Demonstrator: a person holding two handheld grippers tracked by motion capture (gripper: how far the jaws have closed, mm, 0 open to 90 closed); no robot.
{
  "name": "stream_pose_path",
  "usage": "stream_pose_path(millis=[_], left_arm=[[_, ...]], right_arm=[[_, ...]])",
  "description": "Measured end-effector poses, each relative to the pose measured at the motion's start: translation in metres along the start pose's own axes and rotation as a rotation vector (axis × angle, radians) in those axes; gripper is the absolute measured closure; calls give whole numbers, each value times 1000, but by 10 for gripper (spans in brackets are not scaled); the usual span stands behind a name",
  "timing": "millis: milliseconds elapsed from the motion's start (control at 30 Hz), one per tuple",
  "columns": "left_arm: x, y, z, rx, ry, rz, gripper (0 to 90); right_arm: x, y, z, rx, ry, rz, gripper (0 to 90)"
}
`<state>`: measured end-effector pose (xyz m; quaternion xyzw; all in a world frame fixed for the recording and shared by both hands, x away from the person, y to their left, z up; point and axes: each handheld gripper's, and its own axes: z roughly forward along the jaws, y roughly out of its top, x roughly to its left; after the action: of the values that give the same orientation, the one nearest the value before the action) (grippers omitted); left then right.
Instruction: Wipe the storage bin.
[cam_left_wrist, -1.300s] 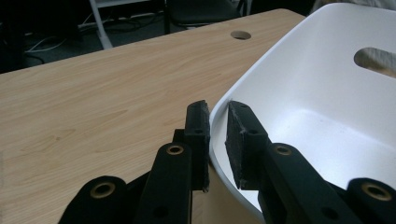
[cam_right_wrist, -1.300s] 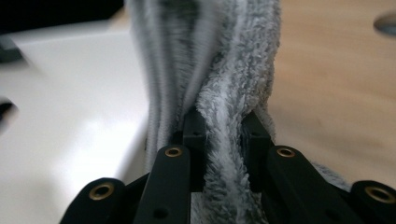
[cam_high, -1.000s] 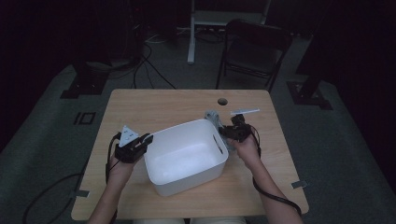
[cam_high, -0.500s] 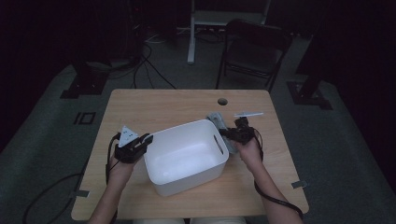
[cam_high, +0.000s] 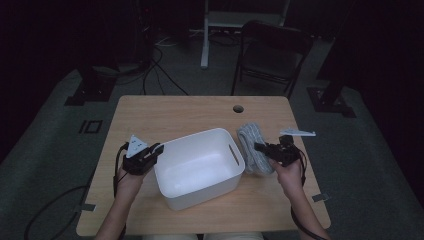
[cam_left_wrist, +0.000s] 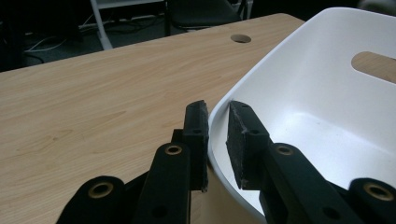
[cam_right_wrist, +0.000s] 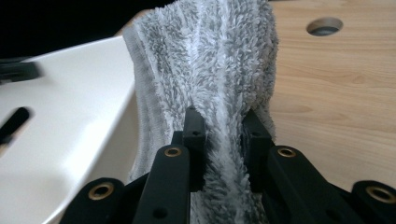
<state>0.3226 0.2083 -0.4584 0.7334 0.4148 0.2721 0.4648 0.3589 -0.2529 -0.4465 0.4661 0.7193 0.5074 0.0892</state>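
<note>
With my left tongs (cam_left_wrist: 217, 140) clenched on the white bin's (cam_high: 200, 167) rim to steady it and my right tongs (cam_right_wrist: 222, 140) grasping the grey towel (cam_high: 251, 147) just beside the bin's far wall on the worktop (cam_high: 165, 115), I'd lift the towel clear over the rim before lowering.

A light wooden tabletop (cam_high: 165, 112) had a round cable hole (cam_high: 238, 108) near its far edge. Beyond it, a dark folding chair (cam_high: 270, 52) stood on grey carpet (cam_high: 45, 150) beside cables (cam_high: 160, 55).
</note>
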Motion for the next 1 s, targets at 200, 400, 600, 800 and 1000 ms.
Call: stream_pose_path(millis=[200,400,600,800,1000], left_arm=[[-1,0,0,-5,12,-1,782],[-2,-1,0,-9,20,-18,783],[-5,2,0,-10,27,-6,783],[-2,0,1,-2,6,-11,783],[-4,1,3,-5,11,-24,785]], right_arm=[[17,-20,-6,40,77,0,769],[29,-39,29,155,58,-34,773],[16,-55,63,242,35,12,776],[17,-32,59,199,51,-9,774],[19,-19,71,201,43,-35,778]])
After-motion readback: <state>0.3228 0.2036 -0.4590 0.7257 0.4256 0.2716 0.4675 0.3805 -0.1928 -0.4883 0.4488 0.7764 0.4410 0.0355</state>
